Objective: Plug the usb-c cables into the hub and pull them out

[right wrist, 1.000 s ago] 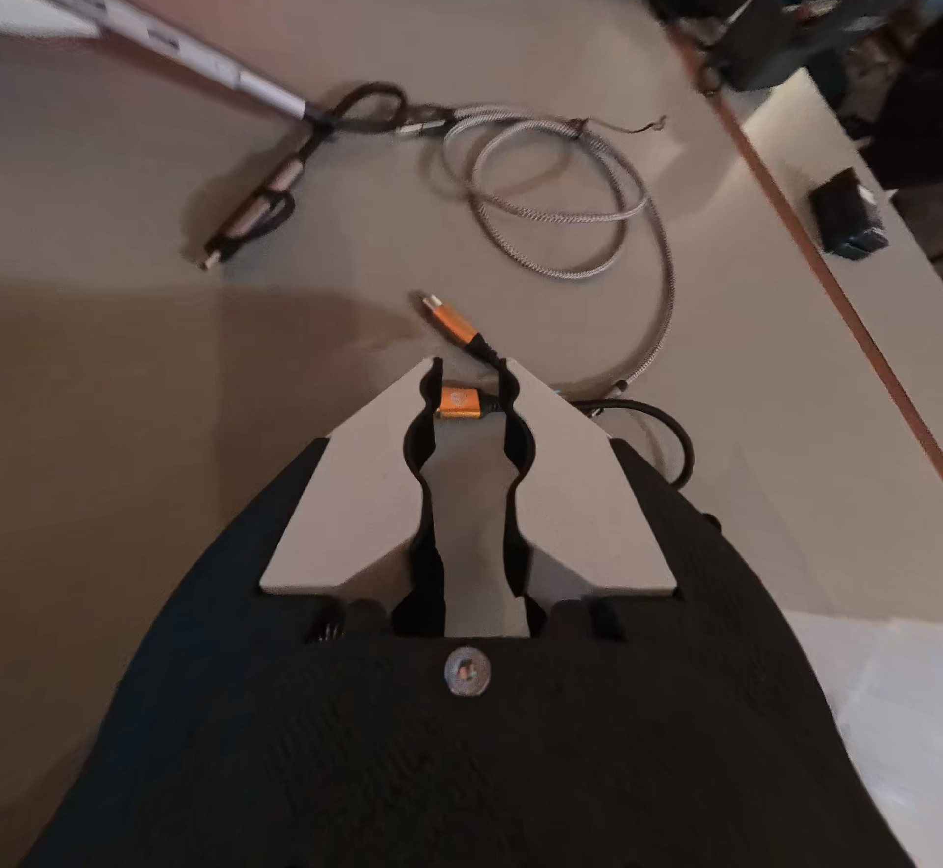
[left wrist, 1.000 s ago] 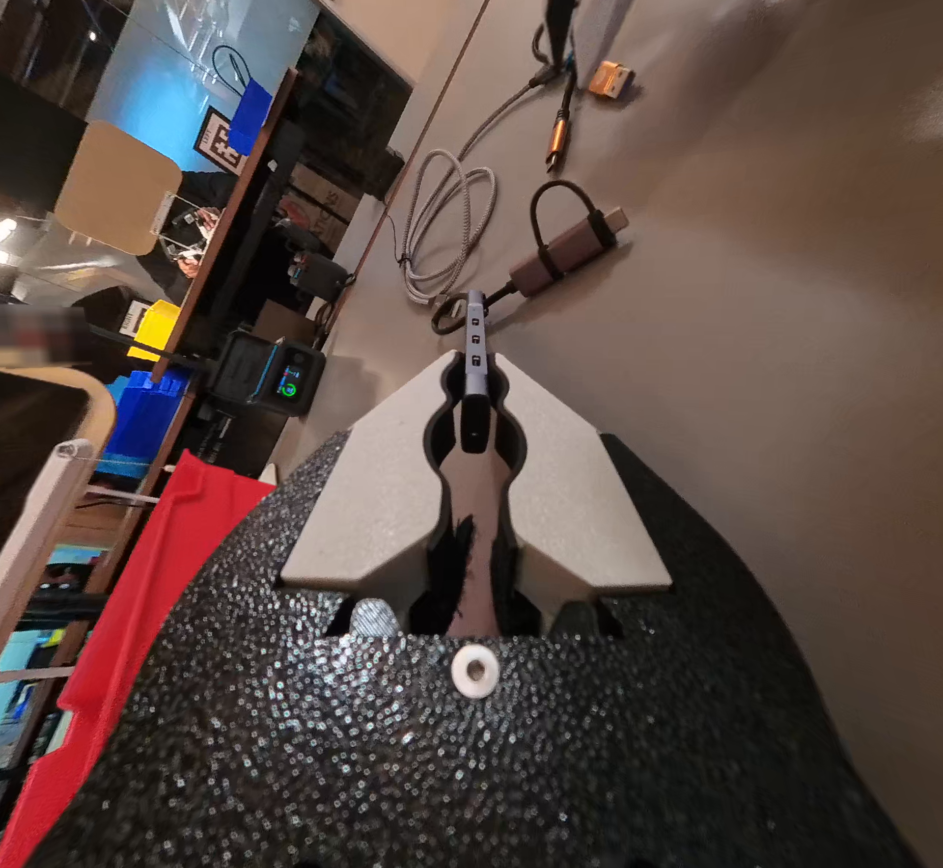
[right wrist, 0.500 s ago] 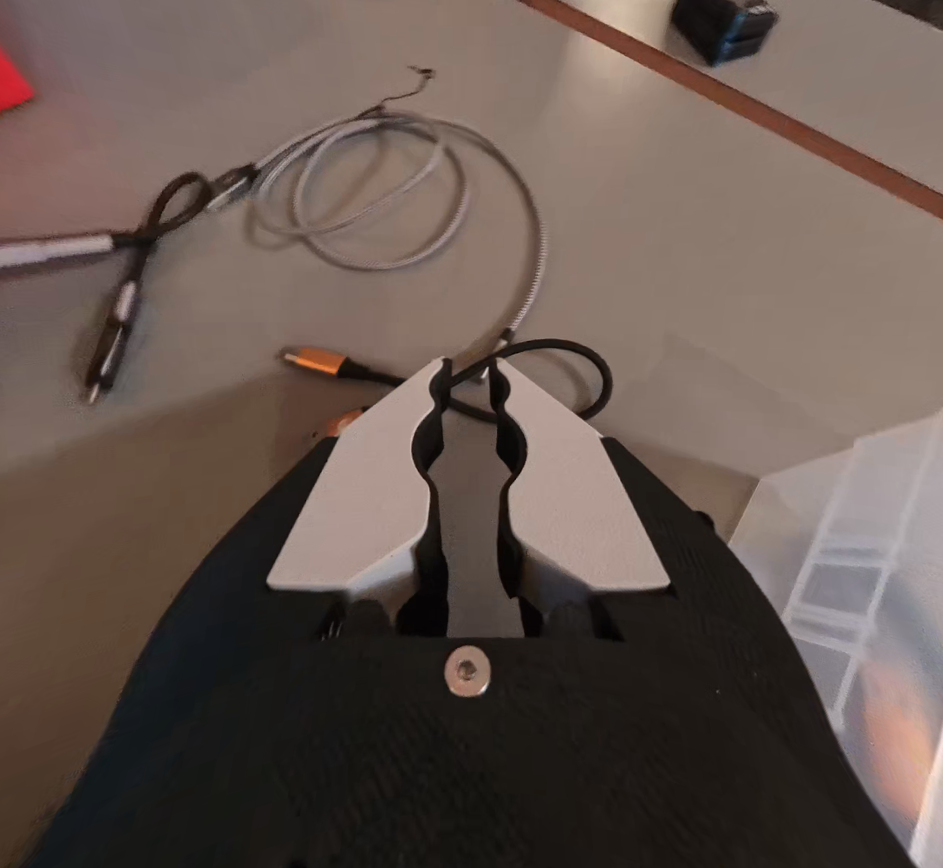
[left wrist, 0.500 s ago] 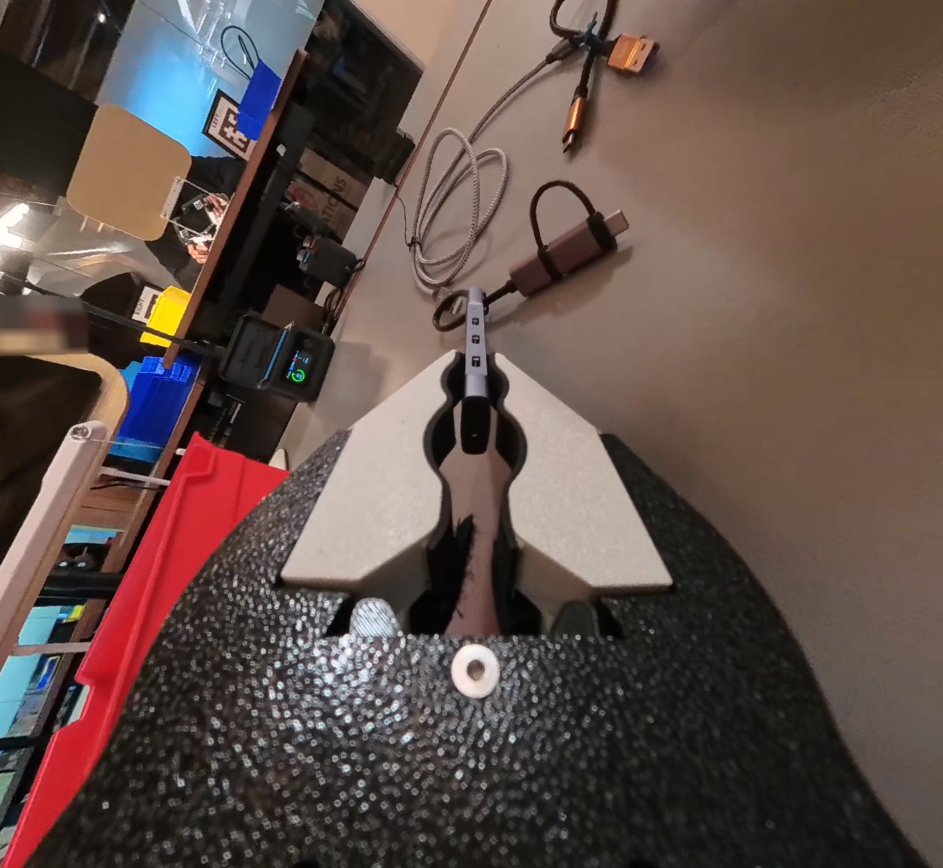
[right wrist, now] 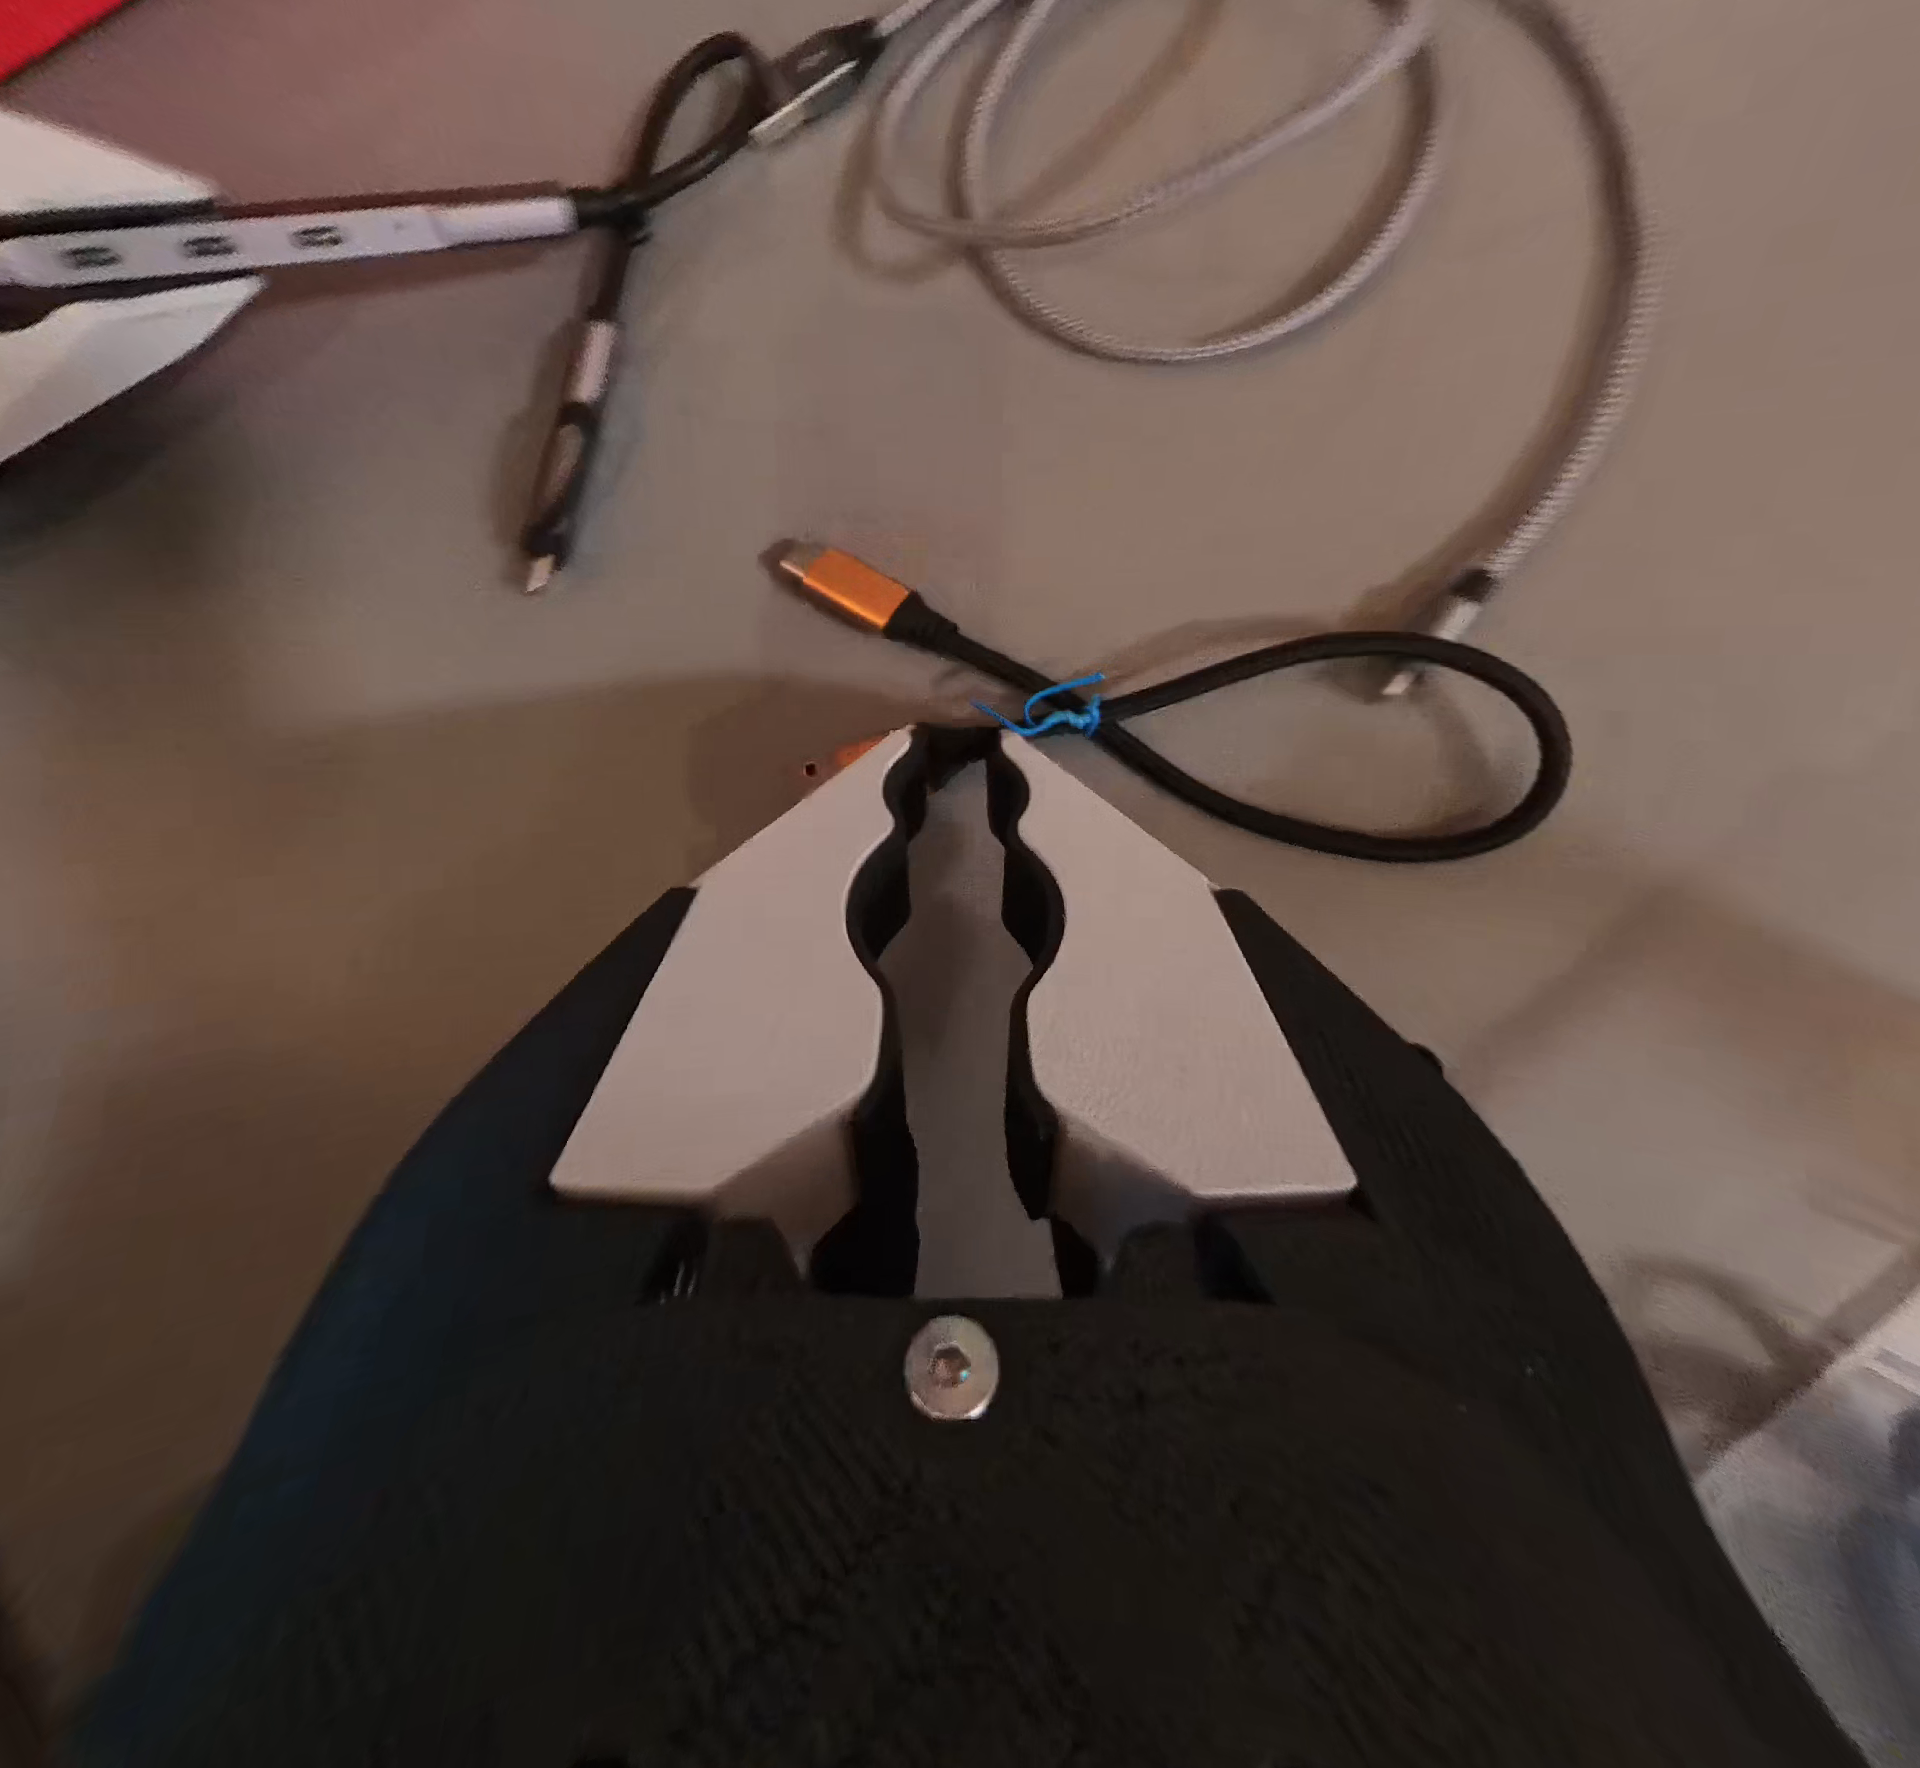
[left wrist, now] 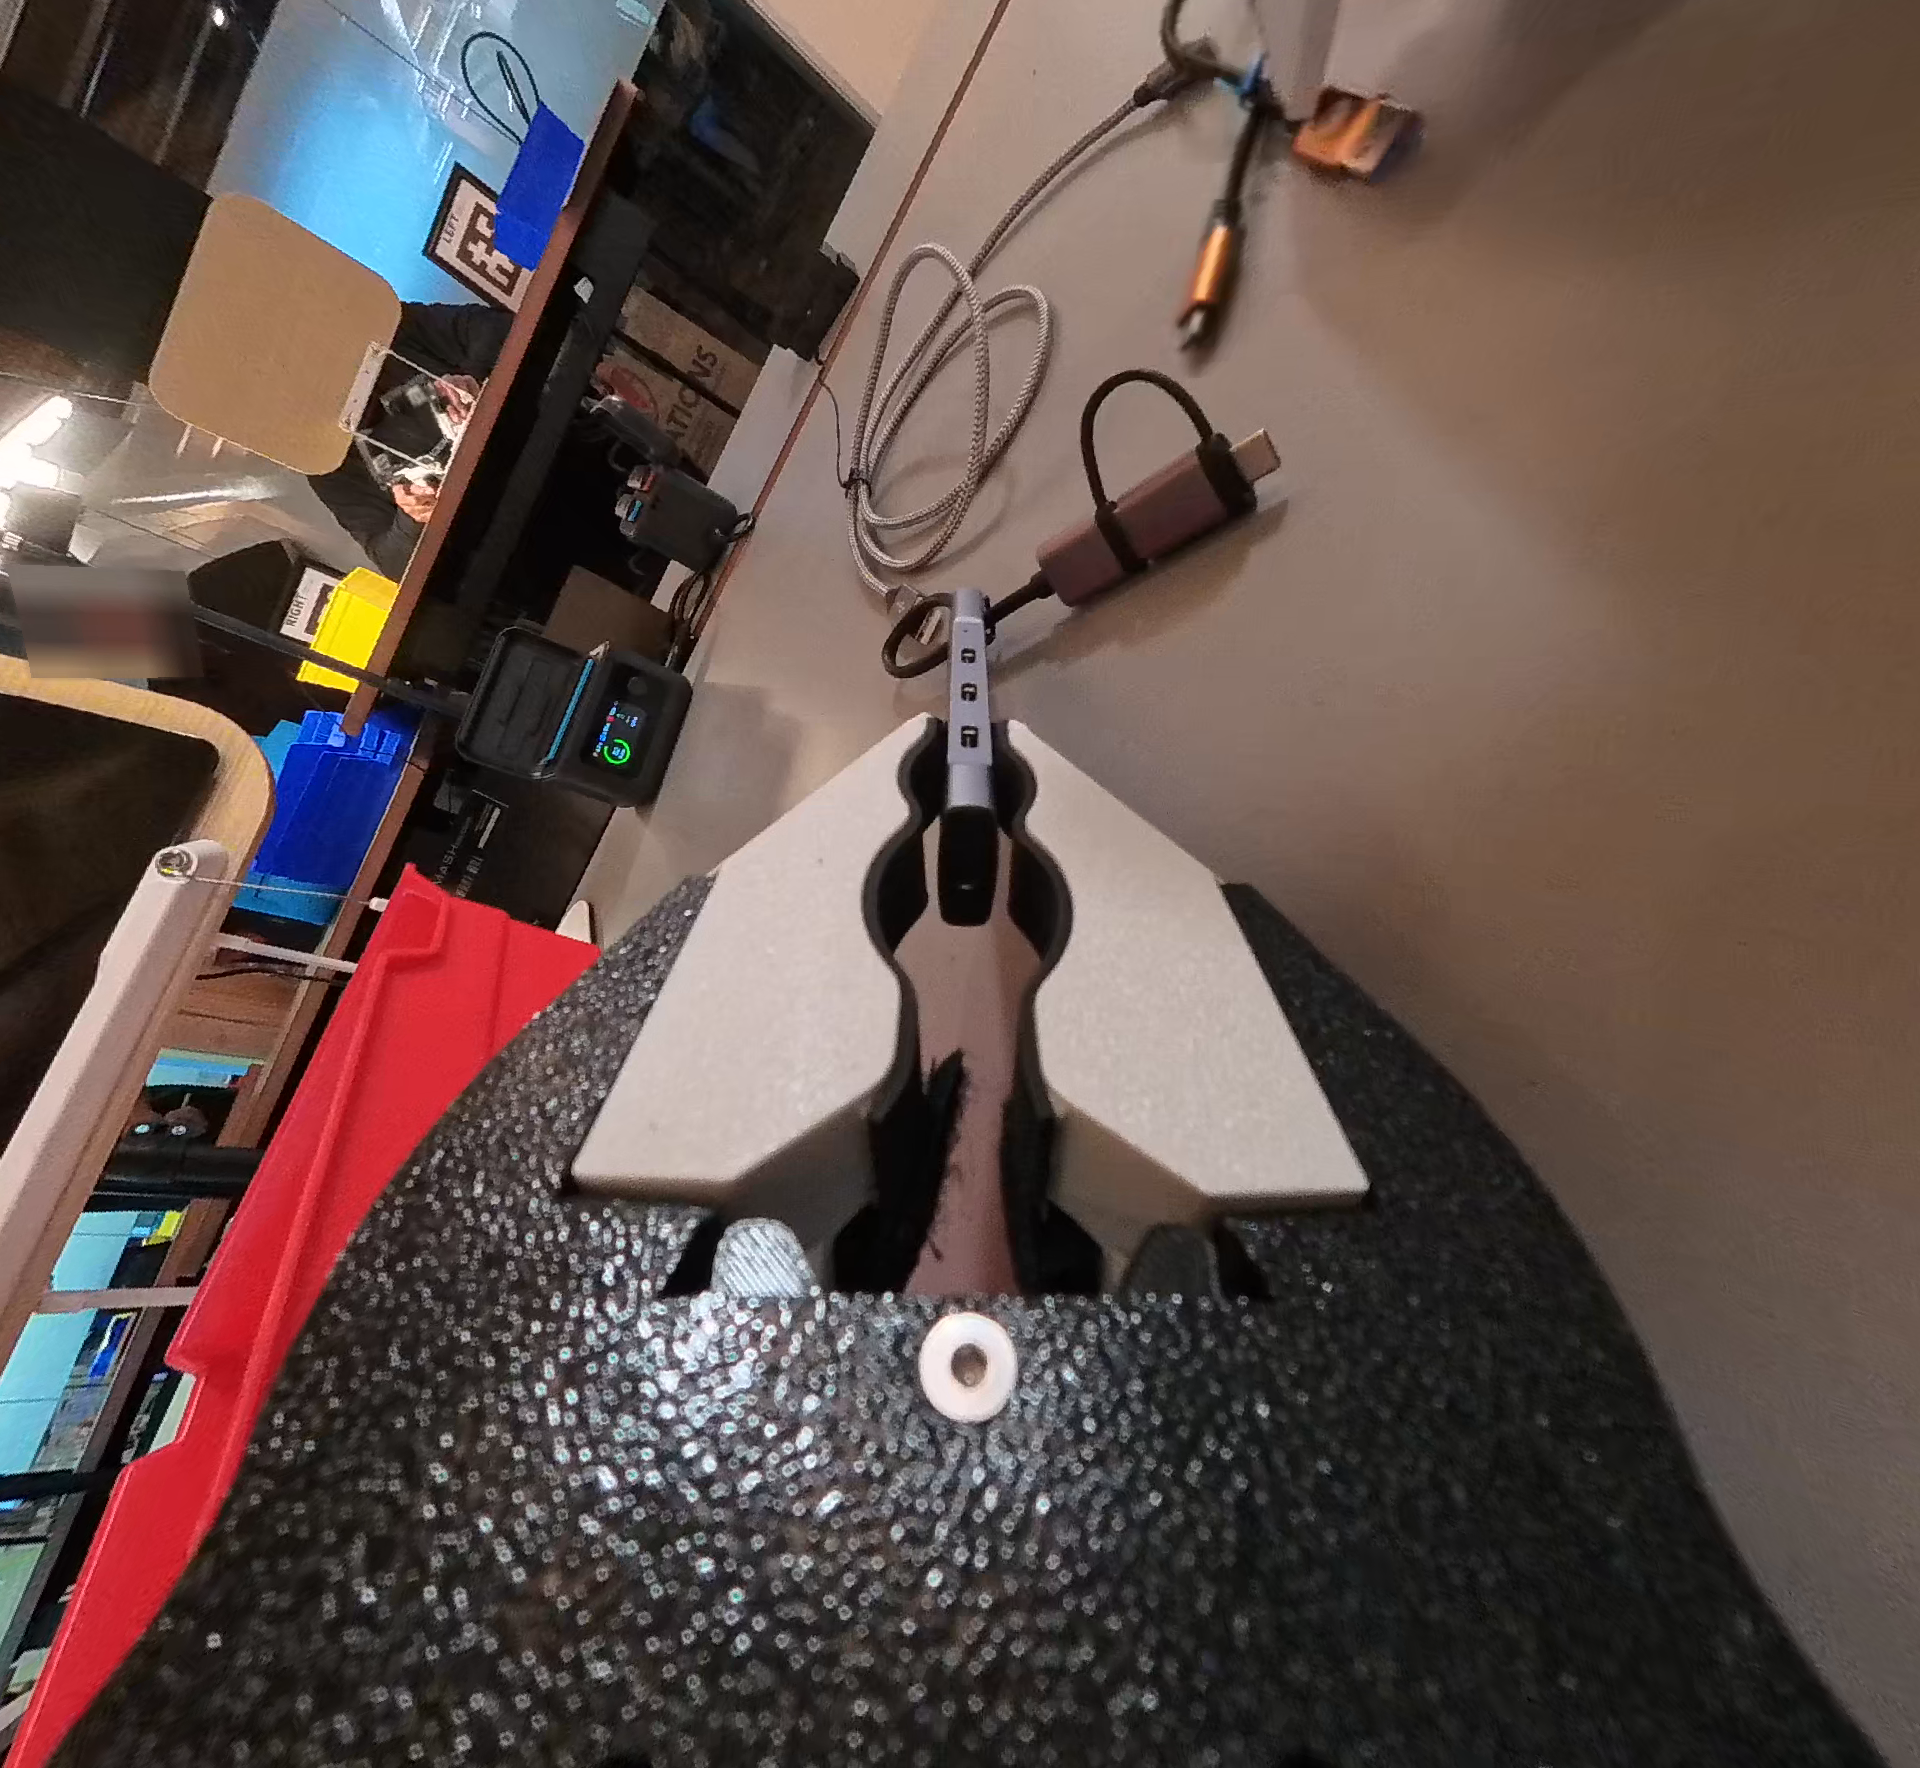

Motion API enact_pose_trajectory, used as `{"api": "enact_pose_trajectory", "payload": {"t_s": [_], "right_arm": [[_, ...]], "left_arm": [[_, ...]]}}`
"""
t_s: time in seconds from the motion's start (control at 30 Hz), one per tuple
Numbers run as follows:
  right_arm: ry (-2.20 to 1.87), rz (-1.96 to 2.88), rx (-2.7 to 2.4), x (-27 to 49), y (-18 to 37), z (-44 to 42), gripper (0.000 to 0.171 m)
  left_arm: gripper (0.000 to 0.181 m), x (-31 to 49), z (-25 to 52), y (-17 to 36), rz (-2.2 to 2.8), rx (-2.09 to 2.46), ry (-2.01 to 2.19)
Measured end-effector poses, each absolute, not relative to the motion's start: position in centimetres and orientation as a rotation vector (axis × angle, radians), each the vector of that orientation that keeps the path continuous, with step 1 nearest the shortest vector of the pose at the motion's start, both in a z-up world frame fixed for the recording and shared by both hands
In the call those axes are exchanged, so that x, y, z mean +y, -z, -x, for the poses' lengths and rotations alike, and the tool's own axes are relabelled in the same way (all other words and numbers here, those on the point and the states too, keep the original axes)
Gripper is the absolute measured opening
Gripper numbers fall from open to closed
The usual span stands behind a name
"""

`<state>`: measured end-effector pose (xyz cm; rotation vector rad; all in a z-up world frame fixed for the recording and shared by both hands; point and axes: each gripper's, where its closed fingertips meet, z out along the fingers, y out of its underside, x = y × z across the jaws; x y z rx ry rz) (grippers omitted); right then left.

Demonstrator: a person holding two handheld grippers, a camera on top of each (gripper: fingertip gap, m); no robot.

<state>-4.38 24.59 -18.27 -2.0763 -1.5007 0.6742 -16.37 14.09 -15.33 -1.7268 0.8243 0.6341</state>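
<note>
Hub (left wrist: 968,710), slim grey, pinched edge-on in left gripper (left wrist: 964,742) above worktop (left wrist: 1558,783). Right gripper (right wrist: 951,742), jaws narrowly apart, tips at black cable (right wrist: 1299,752) w/ orange usb-c plug (right wrist: 847,588); grip unclear.

Grey table (right wrist: 312,887) under loose cables (right wrist: 1247,264)

A grey table (right wrist: 1351,492) holds a black cable (right wrist: 1351,742) with orange plugs (right wrist: 847,580), bound by a blue tie (right wrist: 1055,716). Beyond the cable lies a silver-grey braided cable (right wrist: 1299,160). Left of it, the silver-grey hub (right wrist: 312,238) sits between white fingers (right wrist: 94,336). A red bin (left wrist: 343,1095) lies beside the table.
</note>
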Motion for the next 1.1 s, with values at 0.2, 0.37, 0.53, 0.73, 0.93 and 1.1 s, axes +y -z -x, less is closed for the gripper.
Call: {"api": "enact_pose_trajectory", "payload": {"t_s": [0.2,0.37,0.53,0.73,0.93,1.1], "right_arm": [[-0.712,1.920,-1.552,23.9,15.3,5.2,0.008],[-0.555,1.675,-1.825,23.8,16.1,6.6,0.015],[-0.582,1.551,-2.074,22.1,17.8,7.0,0.022],[-0.543,1.511,-2.165,22.1,18.8,7.2,0.016],[-0.511,1.504,-2.047,21.9,17.4,7.7,0.006],[-0.660,1.499,-1.944,18.4,14.2,8.3,0.006]], "left_arm": [[0.007,14.1,16.4,15.3,1.727,0.818,-0.630],[0.007,14.1,16.9,15.2,1.736,0.798,-0.645],[0.007,13.9,16.5,15.3,1.719,0.829,-0.612],[0.007,13.8,16.0,15.4,1.708,0.856,-0.602],[0.007,13.9,16.2,15.3,1.743,0.813,-0.584],[0.008,14.5,15.7,15.4,1.752,0.860,-0.722]]}}
